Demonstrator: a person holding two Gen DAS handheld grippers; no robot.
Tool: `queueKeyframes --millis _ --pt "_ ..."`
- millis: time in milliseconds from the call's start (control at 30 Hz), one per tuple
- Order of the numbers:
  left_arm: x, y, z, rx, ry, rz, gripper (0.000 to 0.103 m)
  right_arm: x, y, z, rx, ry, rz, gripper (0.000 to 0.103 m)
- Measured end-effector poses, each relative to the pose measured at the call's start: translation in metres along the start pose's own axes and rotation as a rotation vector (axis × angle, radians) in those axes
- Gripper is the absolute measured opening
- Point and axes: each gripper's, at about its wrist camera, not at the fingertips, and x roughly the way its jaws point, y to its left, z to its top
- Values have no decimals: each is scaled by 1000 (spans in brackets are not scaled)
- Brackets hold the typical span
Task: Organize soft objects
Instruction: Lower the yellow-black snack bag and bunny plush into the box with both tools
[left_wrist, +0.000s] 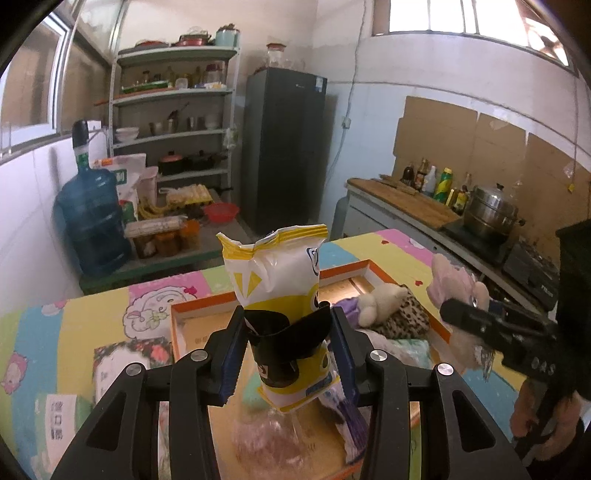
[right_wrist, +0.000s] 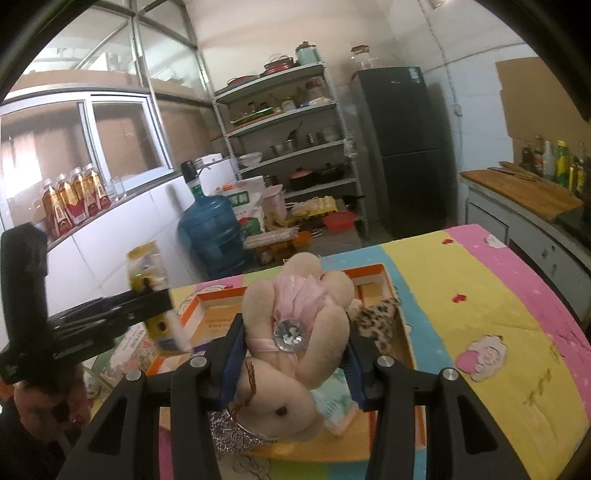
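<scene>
Desk (right_wrist: 461, 280): covered by a patchwork cloth in yellow, pink, blue and green with cartoon prints.
Tray (left_wrist: 347, 271): shallow, orange-rimmed, set on the desk; a cream plush (left_wrist: 380, 299), a leopard-print item (left_wrist: 406, 314) and soft packets are seen lying inside.
Left gripper (left_wrist: 286, 354): held above the near part of the tray, pitched downward; fingers (left_wrist: 227, 363) are clenched on the snack bag.
Snack bag (left_wrist: 277, 273): yellow and white with a black band, puffed, its crimped top torn open; held clear of the tray, long axis upright, open end pointing up and away from the camera.
Right gripper (right_wrist: 295, 354): held over the tray, pitched downward; fingers (right_wrist: 231, 363) are clamped on the plush bunny. A hand (left_wrist: 535, 417) is seen at its handle in the left wrist view.
Plush bunny (right_wrist: 295, 332): beige, with a pink bow and a round gem; gripped about the middle, long axis along the fingers, ears pointing away, head toward the camera.
</scene>
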Motion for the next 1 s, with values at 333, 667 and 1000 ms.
queueKeyframes --millis 333,667,1000 --pt "34 10 11 -33 65 -8 45 28 15 16 -53 28 39 47" --pt "74 15 15 -44 146 -3 45 67 14 15 -67 102 36 47" --pt "127 21 9 -95 288 -21 45 97 7 6 -69 157 3 48"
